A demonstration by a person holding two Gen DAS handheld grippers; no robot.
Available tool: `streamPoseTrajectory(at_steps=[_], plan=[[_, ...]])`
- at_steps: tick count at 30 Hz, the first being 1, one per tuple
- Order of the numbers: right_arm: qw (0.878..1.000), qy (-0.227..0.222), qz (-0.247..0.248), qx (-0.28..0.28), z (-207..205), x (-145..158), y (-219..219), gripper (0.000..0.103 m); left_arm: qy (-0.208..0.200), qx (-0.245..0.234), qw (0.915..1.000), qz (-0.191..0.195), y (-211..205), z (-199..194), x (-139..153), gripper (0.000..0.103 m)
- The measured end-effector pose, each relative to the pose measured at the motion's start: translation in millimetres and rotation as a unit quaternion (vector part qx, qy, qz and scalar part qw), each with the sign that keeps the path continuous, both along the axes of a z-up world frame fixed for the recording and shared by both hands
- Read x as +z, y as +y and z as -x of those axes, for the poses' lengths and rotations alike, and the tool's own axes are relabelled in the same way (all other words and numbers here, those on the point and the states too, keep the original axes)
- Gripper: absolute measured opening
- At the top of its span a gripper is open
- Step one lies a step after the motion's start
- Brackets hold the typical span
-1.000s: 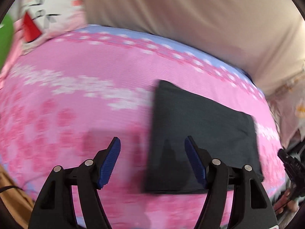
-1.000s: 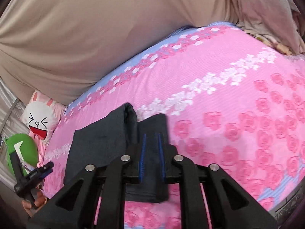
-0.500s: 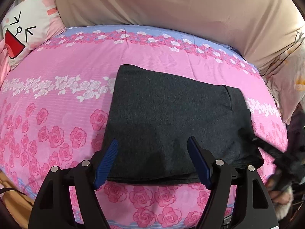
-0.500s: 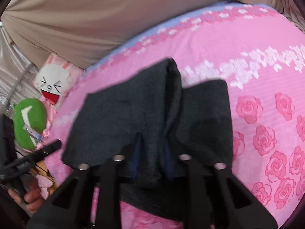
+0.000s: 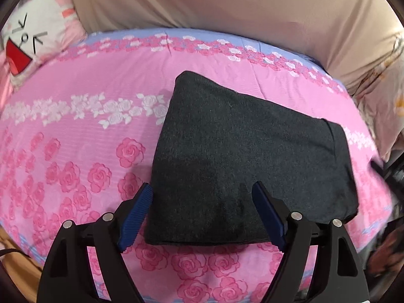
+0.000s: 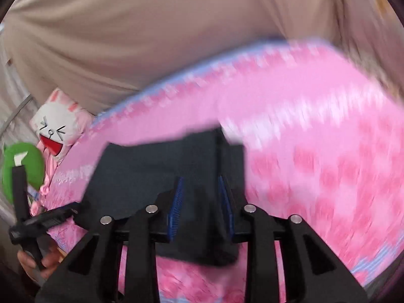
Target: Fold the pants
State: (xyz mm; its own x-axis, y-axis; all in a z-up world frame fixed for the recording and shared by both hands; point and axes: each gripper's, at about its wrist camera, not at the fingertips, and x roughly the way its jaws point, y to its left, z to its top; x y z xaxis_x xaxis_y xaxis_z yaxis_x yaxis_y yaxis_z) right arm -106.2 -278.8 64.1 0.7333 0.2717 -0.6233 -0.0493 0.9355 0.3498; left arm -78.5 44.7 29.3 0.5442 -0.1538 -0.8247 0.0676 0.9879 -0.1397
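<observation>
lying folded on the pink bedsheet (image 5: 75,131), the pants (image 5: 242,161) sit between spread left jaws; right jaws parted around their edge.

Pants (image 5: 242,156) — dark charcoal grey, plain. Bedsheet (image 5: 83,151) — pink, printed with deeper pink roses, a band of white roses and a pale blue border. Cushion (image 5: 32,35): white face, black line eyes, red mouth. Left gripper (image 5: 202,217): black frame, blue ribbed pads (image 5: 135,217). Backdrop cloth (image 5: 227,2): beige.
</observation>
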Motion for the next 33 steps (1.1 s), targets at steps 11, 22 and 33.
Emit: streamPoseTrajectory(at_steps=[11, 22, 33], plan=[[0.997, 0.050, 0.063, 0.015, -88.0, -38.6, 43.4, 0.009, -0.017, -0.010, 0.9967, -0.079, -21.0, 2.8, -14.1, 0.083], [0.998, 0.055, 0.023, 0.014, -19.3, -48.3, 31.9, 0.017, -0.023, -0.006, 0.9952, -0.095, -25.3, -0.5, -20.0, 0.087], [0.998, 0.046, 0.030, 0.021, 15.7, -50.9, 20.7, 0.035, -0.042, 0.028, 0.9987, -0.011, 12.4, 14.2, 0.8, 0.087]])
